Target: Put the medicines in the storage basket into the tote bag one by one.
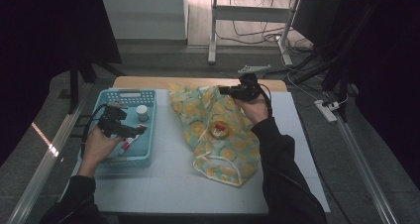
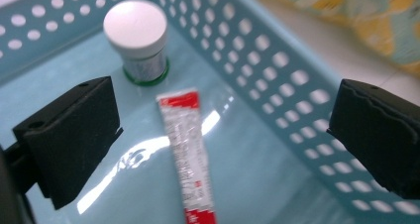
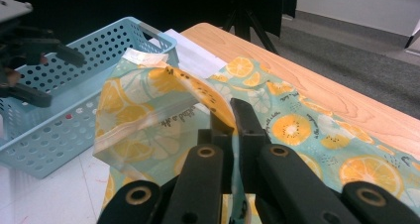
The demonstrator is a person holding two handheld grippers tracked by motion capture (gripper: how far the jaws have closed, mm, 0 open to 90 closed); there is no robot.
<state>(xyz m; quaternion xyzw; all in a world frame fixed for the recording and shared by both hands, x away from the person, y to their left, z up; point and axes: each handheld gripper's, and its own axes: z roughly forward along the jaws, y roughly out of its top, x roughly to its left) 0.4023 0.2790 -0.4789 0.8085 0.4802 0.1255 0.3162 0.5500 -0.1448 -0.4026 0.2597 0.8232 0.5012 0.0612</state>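
Closest to us in the high view, our left gripper [image 1: 130, 130] hangs inside the blue basket [image 1: 101, 160] at about 9 o'clock on the table, jaws spread wide with nothing between them. In the basket we've got a red and white tube [image 1: 130, 140] lying flat and a little white-capped jar [image 1: 142, 113] standing upright just past it, toward 12 o'clock.

The left gripper view gives us way more detail: the tube [image 2: 187, 154] lies lengthwise between the two open jaws without touching either, the jar [image 2: 138, 38] sits beyond its far end, and the basket's holey wall [image 2: 277, 80] runs along at 3 o'clock.

Further out, the fruit-print bag [image 1: 218, 135] is spread over the middle of the table with a round tape-like thing [image 1: 218, 130] on it; we can't tell exactly what that is. Our right gripper [image 1: 227, 90] is at the bag's far edge, around 12 o'clock. The right gripper view shows what the high one can't: the jaws are clamped on the bag's edge [image 3: 208, 92], lifting it into a fold, with the basket [image 3: 74, 85] off at 9 o'clock and bare wooden tabletop [image 3: 327, 92] beyond.
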